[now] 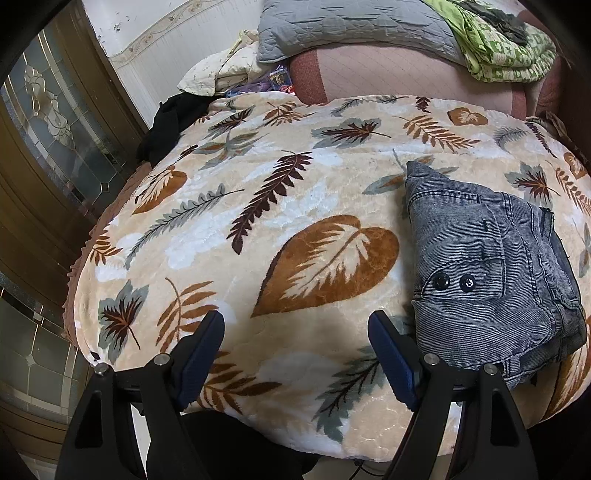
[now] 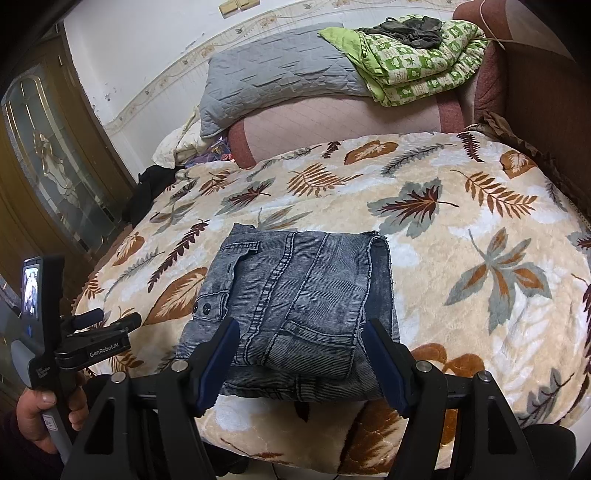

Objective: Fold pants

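Pants (image 2: 295,306) are grey-blue corduroy, folded into a compact rectangle, lying flat on the leaf-print blanket (image 2: 461,229) near its front edge, roughly mid-width in the right wrist view. Flap pocket with two dark snaps (image 1: 454,282) faces up on the pants' left side; a raw hem edge runs along their right side. Right gripper (image 2: 301,363) is spread, its blue pads (image 2: 218,365) standing either side of the near end of the pants, above the fabric, not pinching it. Left gripper (image 1: 295,350) is spread too, nothing between its jaws, over bare blanket by the front edge, with the pants just beside its right-hand finger (image 1: 393,358); I can't tell if that finger touches the cloth. In the right wrist view a hand (image 2: 40,417) grips the left gripper's handle at the lower left, off the blanket's left front corner. Beyond the blanket's far edge: a pink cushion (image 2: 343,125), a grey quilted pillow (image 2: 277,74), and a green patterned quilt (image 2: 424,62) with a dark garment (image 2: 410,31) on top. Black cloth (image 1: 166,125) sits at the far left corner. Glass-panelled wooden door (image 1: 51,140) stands to the left.
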The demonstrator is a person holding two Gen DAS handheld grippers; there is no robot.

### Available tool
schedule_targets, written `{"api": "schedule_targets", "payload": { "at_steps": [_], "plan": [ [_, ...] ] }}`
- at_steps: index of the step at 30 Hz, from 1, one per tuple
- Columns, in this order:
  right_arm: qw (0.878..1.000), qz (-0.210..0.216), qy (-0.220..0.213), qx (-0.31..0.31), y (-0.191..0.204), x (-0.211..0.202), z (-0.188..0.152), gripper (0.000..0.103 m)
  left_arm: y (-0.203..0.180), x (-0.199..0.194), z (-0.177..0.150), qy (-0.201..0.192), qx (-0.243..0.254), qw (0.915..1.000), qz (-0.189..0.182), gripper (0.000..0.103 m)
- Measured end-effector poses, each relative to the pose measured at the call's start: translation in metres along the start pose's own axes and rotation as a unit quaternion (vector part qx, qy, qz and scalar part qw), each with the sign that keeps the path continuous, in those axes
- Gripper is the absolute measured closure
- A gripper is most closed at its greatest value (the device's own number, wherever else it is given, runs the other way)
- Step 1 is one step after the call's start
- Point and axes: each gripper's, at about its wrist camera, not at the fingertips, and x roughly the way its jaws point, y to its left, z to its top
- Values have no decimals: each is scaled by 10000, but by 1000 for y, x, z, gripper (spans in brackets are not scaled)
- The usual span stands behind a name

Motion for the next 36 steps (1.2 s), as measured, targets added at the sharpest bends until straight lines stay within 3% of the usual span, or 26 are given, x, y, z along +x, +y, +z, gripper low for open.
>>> {"api": "schedule_targets", "payload": {
  "at_steps": [21, 29, 36],
  "plan": [
    [10000, -13, 24, 10, -3, 2, 0, 30, -4, 1, 2, 26, 53, 10000, -7, 22],
    [9979, 34, 148, 635, -40, 11, 3, 30, -6, 11, 3, 132, 124, 9998, -80, 22],
    [9931, 228, 395, 1083, -69, 32, 9, 30, -14, 27, 13, 289, 208, 9981, -505, 22]
  ]
}}
